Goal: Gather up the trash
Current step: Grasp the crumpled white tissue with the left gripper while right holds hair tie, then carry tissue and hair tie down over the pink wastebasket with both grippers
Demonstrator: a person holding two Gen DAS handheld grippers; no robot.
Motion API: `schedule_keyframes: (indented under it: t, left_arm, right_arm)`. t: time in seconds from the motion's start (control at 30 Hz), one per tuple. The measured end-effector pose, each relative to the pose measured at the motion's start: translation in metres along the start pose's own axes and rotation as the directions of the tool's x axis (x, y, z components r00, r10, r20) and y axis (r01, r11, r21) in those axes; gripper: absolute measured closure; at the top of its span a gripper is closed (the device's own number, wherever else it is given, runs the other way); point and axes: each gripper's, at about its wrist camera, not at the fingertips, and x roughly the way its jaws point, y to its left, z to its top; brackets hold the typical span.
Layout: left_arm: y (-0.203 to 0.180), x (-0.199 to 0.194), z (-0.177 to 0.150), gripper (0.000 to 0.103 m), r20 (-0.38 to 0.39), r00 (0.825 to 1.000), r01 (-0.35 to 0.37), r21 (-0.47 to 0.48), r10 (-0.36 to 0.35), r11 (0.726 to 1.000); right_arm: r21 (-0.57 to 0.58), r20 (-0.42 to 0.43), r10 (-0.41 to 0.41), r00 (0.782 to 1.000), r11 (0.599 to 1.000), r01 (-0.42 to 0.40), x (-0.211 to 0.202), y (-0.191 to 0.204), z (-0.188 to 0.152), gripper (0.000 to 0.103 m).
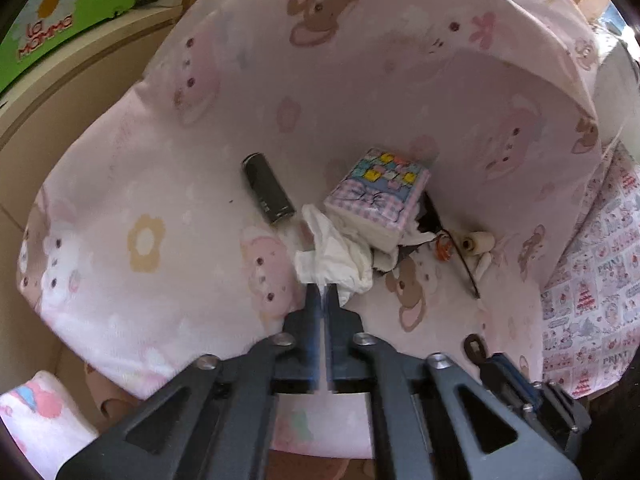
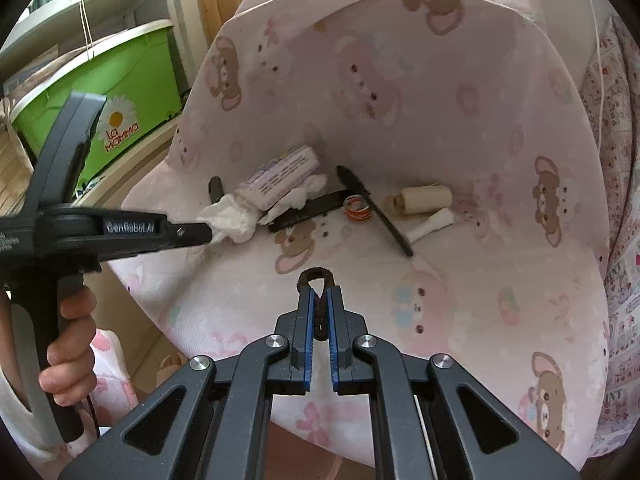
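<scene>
My left gripper (image 1: pixel 323 290) is shut on a crumpled white tissue (image 1: pixel 336 256) lying on a pink bear-print cushion (image 1: pixel 160 184). It also shows in the right wrist view (image 2: pixel 208 233), shut on the tissue (image 2: pixel 232 220). My right gripper (image 2: pixel 319 294) is shut on a dark brown loop-shaped strap piece (image 2: pixel 316 276), held just above the cushion (image 2: pixel 440 120). The right gripper's edge shows in the left wrist view (image 1: pixel 472 346).
On the cushion lie a tissue pack (image 1: pixel 380 192), a black cylinder (image 1: pixel 268 188), a cream thread spool (image 2: pixel 420 199), an orange coil (image 2: pixel 357 208), a black stick (image 2: pixel 376 210) and a white roll (image 2: pixel 430 224). A green bin (image 2: pixel 120 92) stands at the left.
</scene>
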Motion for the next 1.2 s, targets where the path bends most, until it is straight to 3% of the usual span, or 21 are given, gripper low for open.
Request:
schedule_keyframes:
  t: [0.13, 0.4, 0.57, 0.7, 0.83, 0.97, 1.07, 1.2]
  left_arm:
    - [-0.005, -0.020, -0.001, 0.102, 0.038, 0.999, 0.034, 0.024, -0.035, 0.999]
    - [-0.011, -0.076, -0.023, 0.102, 0.148, 0.989, -0.022, 0.186, -0.006, 0.982]
    - [0.000, -0.088, -0.043, 0.102, 0.102, 0.995, -0.025, 0.222, 0.002, 0.975]
    - [-0.010, -0.095, -0.061, 0.102, 0.105, 0.994, -0.065, 0.317, 0.033, 0.946]
    - [-0.012, -0.097, -0.073, 0.102, 0.052, 0.999, -0.008, 0.329, -0.010, 0.944]
    - [-0.011, -0.098, -0.082, 0.102, 0.013, 1.000, -0.017, 0.355, 0.013, 0.935]
    - [-0.017, -0.094, -0.090, 0.102, -0.045, 0.999, 0.019, 0.400, -0.001, 0.916]
    - [-0.026, -0.087, -0.102, 0.102, -0.095, 0.995, 0.017, 0.452, 0.029, 0.892]
  right_arm:
    - [0.000, 0.024, -0.002, 1.000, 1.000, 0.002, -0.009, -0.002, 0.004, 0.096]
    - [0.007, 0.039, -0.002, 0.999, 1.000, 0.002, -0.020, -0.001, 0.001, 0.096]
    - [-0.005, 0.045, 0.011, 0.999, 1.000, -0.011, -0.028, 0.007, -0.003, 0.096]
    - [-0.026, 0.047, 0.030, 0.998, 0.999, -0.028, -0.036, 0.017, -0.006, 0.096]
    - [-0.023, 0.051, 0.079, 0.996, 0.997, -0.078, -0.047, 0.026, -0.010, 0.096]
    - [-0.030, 0.063, 0.106, 0.992, 0.994, -0.104, -0.059, 0.036, -0.013, 0.096]
    - [-0.053, 0.066, 0.110, 0.992, 0.993, -0.107, -0.067, 0.043, -0.018, 0.096]
    - [-0.052, 0.033, 0.120, 0.992, 0.992, -0.118, -0.069, 0.046, -0.032, 0.096]
